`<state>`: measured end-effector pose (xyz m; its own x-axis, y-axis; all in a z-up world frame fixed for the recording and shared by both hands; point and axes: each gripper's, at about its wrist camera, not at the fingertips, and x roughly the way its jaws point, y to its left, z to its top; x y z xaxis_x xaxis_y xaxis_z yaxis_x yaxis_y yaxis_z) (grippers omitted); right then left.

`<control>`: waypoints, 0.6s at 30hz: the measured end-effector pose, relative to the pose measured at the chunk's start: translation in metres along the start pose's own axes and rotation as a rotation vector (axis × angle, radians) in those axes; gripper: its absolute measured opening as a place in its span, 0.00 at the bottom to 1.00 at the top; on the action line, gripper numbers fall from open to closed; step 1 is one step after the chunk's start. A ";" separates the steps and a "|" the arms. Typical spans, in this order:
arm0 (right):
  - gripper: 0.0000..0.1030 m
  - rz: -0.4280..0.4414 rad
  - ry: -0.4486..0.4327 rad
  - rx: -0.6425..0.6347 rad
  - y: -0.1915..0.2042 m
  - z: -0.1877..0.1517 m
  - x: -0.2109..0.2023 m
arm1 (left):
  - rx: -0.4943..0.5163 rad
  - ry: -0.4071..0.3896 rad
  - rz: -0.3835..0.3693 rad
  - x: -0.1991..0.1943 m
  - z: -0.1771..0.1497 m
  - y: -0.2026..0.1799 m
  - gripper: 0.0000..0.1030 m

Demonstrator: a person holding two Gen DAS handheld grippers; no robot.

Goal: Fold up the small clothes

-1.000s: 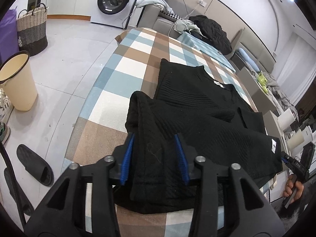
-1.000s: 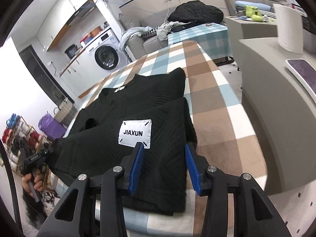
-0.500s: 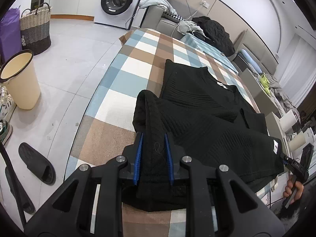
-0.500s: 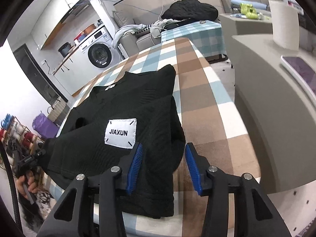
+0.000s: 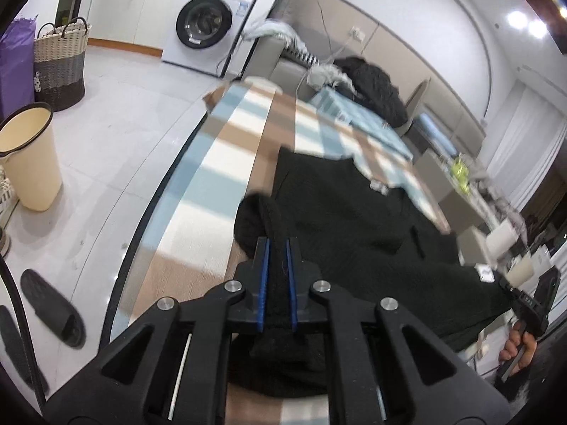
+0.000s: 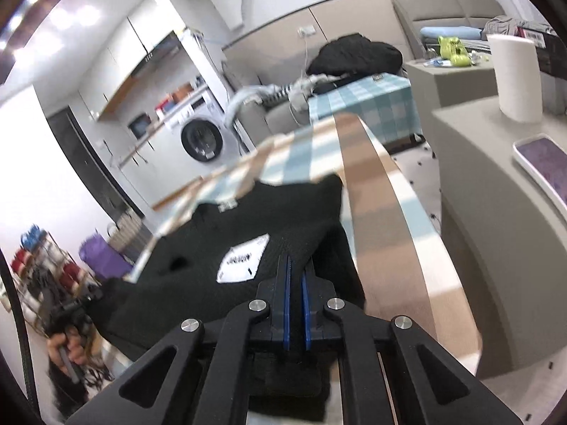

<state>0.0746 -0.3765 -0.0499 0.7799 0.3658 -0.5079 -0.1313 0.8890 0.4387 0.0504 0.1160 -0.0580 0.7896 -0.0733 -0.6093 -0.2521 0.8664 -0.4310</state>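
A black knit sweater [image 5: 354,219] with a white label [image 6: 244,258] lies folded over on the checked tablecloth [image 5: 212,163]. My left gripper [image 5: 277,244] is at its near left corner, jaws closing, blue pads pressing a raised ridge of black knit. At the near right edge my right gripper [image 6: 295,265] is closing too, with a fold of the sweater [image 6: 283,219] pinched between its pads. Each view shows the other gripper in a hand [image 5: 517,350] at the picture's edge.
A grey counter [image 6: 496,212] with a paper roll [image 6: 517,78] stands right of the table. On the floor to the left are a cream bin [image 5: 30,163], a woven basket [image 5: 60,63] and a slipper [image 5: 53,308]. Behind stand a washing machine [image 5: 209,24] and a sofa with dark clothes [image 5: 375,88].
Both grippers went from open around the sweater's near edge to closed on it. The fabric now bunches up between the pads, and the right side has lifted a little.
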 end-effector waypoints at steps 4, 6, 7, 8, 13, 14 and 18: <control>0.05 0.003 -0.027 0.042 0.003 0.029 0.015 | 0.003 -0.052 -0.024 0.007 0.035 -0.010 0.06; 0.05 0.006 -0.047 0.060 0.005 0.048 0.028 | 0.015 -0.065 -0.039 0.015 0.052 -0.016 0.06; 0.05 -0.003 -0.054 0.067 0.006 0.055 0.033 | 0.022 -0.068 -0.036 0.019 0.060 -0.019 0.06; 0.05 -0.003 -0.060 0.077 0.007 0.064 0.041 | 0.025 -0.069 -0.029 0.023 0.067 -0.022 0.06; 0.05 -0.063 -0.049 0.102 0.006 0.088 0.078 | 0.023 -0.058 -0.004 0.049 0.090 -0.024 0.05; 0.05 -0.092 -0.029 0.088 0.007 0.088 0.088 | 0.021 -0.059 0.018 0.053 0.092 -0.022 0.05; 0.05 -0.144 0.052 0.062 0.000 0.071 0.102 | -0.031 -0.030 0.035 0.064 0.087 -0.003 0.05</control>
<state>0.1979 -0.3584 -0.0488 0.7552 0.2510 -0.6055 0.0189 0.9150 0.4030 0.1502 0.1515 -0.0374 0.7965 -0.0281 -0.6039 -0.2967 0.8522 -0.4310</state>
